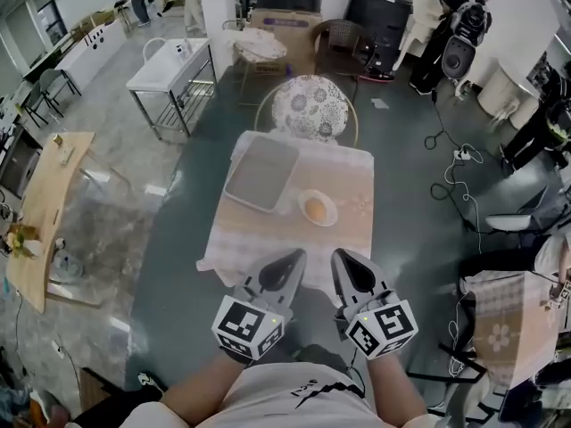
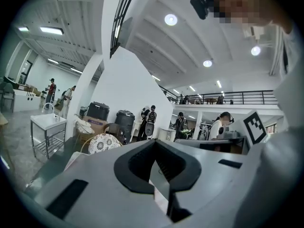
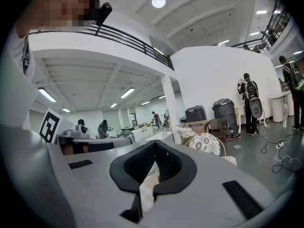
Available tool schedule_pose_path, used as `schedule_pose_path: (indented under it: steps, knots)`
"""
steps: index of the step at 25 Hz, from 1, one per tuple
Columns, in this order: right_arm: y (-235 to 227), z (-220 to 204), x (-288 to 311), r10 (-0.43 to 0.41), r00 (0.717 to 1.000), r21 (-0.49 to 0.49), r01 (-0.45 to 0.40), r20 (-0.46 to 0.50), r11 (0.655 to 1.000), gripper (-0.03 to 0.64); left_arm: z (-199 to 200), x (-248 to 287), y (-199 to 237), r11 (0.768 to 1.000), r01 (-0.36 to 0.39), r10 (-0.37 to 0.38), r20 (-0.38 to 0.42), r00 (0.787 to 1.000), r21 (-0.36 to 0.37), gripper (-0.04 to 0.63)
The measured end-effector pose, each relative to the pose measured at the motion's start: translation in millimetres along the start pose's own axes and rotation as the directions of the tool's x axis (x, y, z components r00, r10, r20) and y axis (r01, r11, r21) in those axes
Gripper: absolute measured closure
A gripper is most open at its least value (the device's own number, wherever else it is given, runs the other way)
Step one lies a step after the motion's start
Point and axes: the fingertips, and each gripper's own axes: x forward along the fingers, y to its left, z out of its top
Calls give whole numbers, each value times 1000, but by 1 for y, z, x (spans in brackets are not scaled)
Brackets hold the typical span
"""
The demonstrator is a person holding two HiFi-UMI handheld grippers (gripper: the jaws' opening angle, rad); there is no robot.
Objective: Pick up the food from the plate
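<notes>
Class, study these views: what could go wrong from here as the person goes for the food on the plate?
Both the left gripper and right gripper are shut; arriving like that would likely shove the food rather than grasp it. The small plate lies on a draped tablecloth, so a nudge might slide it.

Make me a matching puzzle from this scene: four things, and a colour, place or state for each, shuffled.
Things:
1 tray
2 food
3 chair
4 right gripper

Descriptions:
A shut
B flowered
C grey
D on the plate

Pairs: 1-C, 2-D, 3-B, 4-A
</notes>
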Motion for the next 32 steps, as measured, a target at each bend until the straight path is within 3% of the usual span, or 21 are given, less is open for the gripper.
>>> schedule_pose_path:
  steps: [9,17,19,27,32]
  knots:
    - [-52,-27,57,-55,997,-2,54,-57,999,601,-31,59,49,999,40,-41,-53,998,-17,591]
    - [-105,-75,118,-16,982,-30,10,-189,1000,588,-53,122,90,1000,9,-9,-62,998,-13,591]
    - [-118,-91,132,3,972,-43,-14,-236,999,528,-60,136,99,1000,-2,1,-72,997,-15,591]
    - [-169,-166,173,50,909,-46,-75,-414,996,424,-95,181,131,997,-71,66,-127,990,-36,591]
    - [-186,-205,190,54,877,-56,-92,-478,994,384,-125,194,147,994,-94,85,-152,985,-55,591]
